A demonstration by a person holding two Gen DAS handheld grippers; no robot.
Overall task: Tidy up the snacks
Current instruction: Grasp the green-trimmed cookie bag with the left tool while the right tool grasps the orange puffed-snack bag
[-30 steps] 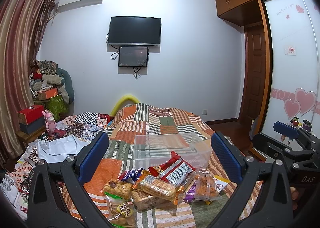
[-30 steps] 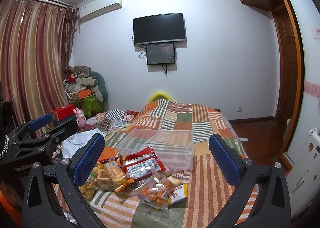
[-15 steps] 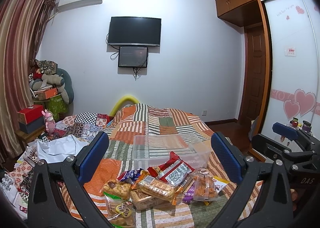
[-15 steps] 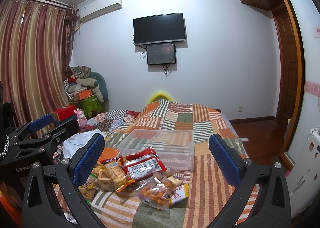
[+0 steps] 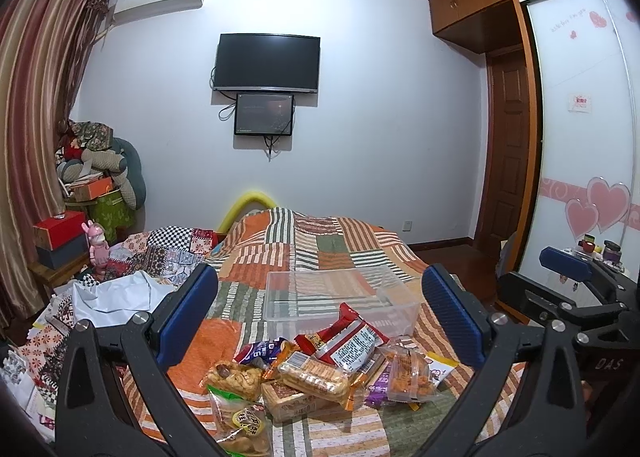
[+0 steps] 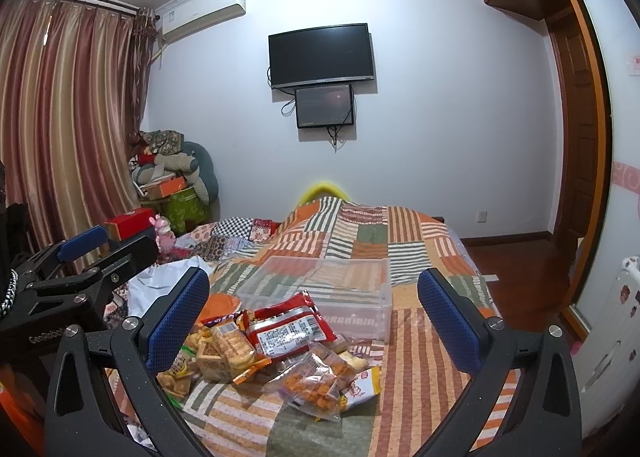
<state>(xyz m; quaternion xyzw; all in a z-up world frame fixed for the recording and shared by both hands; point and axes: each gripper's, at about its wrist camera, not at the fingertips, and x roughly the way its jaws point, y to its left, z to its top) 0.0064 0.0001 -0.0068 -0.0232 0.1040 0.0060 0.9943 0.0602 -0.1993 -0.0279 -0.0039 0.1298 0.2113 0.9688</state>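
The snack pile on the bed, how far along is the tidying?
Nothing looks done: the clear plastic bin holds no snacks, and the snack pile lies in front of it on the quilt. Nothing is in hand; the left claw and right claw hover open. Every packet remains to be binned.

The heap of snack packets [image 5: 320,373] lies on the quilt [image 5: 280,253] directly against the near wall of the clear bin [image 5: 340,297], blocking a low approach from the front. The bin's open top is unobstructed from above. Bare quilt lies right of the heap [image 6: 420,357].
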